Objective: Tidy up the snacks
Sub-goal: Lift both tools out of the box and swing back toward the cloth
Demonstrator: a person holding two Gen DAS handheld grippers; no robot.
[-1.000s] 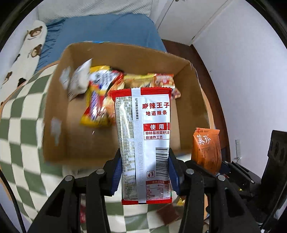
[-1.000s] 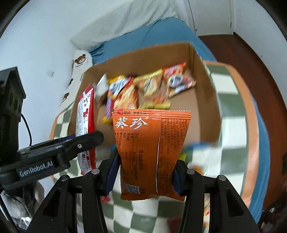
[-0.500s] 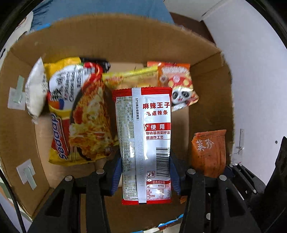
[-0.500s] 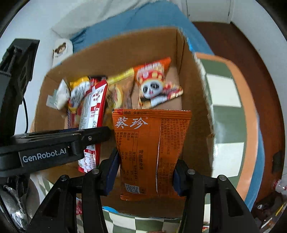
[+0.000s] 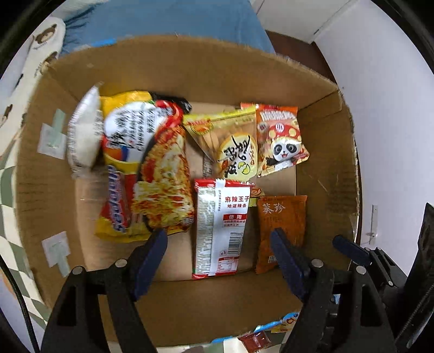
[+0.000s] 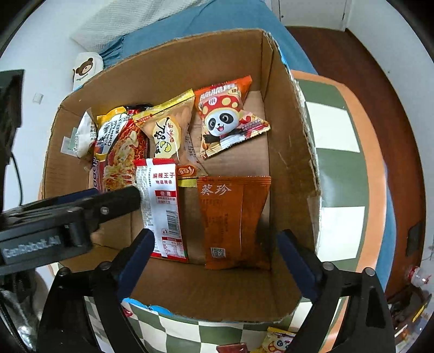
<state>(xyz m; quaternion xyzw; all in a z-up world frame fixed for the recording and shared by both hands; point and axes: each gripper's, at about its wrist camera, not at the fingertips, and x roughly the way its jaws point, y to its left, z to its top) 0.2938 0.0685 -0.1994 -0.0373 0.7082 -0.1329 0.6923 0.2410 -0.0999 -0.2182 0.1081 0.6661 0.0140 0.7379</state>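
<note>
Premises are presenting as a home bedroom. A bed with a blue cover [image 6: 217, 24] and a white quilted blanket [image 6: 130, 19] is lying beyond a cardboard box [image 6: 168, 62]. A pillow printed with cartoon bears [image 5: 35, 51] is resting at the bed's edge. White walls [image 5: 379, 95] and a dark wooden floor [image 6: 352, 49] are showing, and a green-and-white checked cloth [image 6: 336, 163] is covering the worktop.

The noodle pack [image 5: 146, 173] is blurred, its black end tucked behind. A small yellow packet [image 6: 187, 176] is mostly covered by the orange pouch [image 6: 233, 220].
</note>
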